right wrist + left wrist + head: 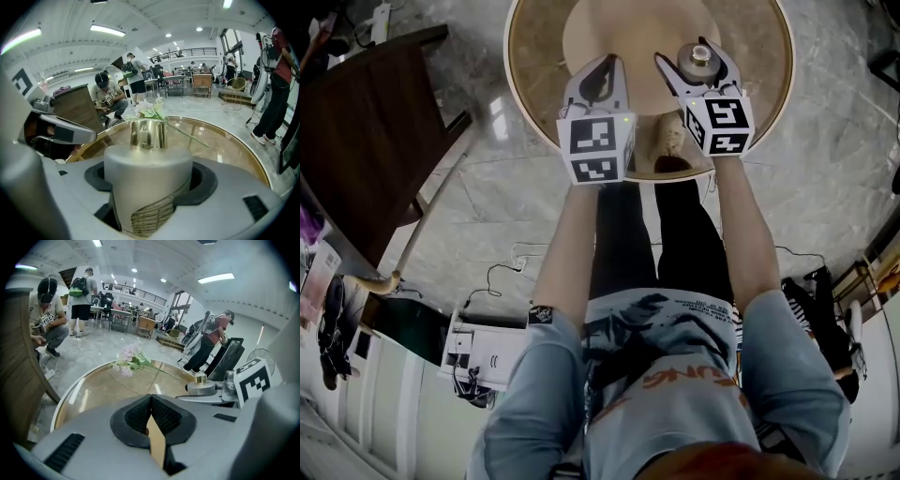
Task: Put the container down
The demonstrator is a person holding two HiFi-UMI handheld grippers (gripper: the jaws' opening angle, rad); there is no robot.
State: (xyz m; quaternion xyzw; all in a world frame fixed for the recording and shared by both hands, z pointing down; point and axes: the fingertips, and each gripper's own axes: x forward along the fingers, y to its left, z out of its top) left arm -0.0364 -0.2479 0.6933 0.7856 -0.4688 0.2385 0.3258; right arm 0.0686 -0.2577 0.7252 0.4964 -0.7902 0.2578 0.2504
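Head view: 2 grippers are held over 1 round glass table, side by side. The left gripper has its jaws pressed together, with nothing between them. The right gripper pinches 1 container, a grey round thing with a gold cap. So the container sits between the right jaws, above the table top and just to the right of the left gripper. I cannot tell if its bottom touches the glass. Marker cubes: 2, one per gripper. Far to the left of the left gripper there is 1 dark wooden piece of furniture.

Left gripper view: the 2 dark pads meet at the tip and hold no object. Ahead of the jaws, on the glass, lies 1 bunch of pale flowers. The right gripper with the container shows at the right, near. Persons: 3 can be made out — 1 crouching at the far left, 1 standing with a backpack behind that one, and 1 at the right. The others further back are too small to count.

Right gripper view: the jaws are spread around the container's body and touch it on both sides — the gold cap is on top and the flowers are ahead, beyond it. The left gripper shows at the left edge, apart from the container.
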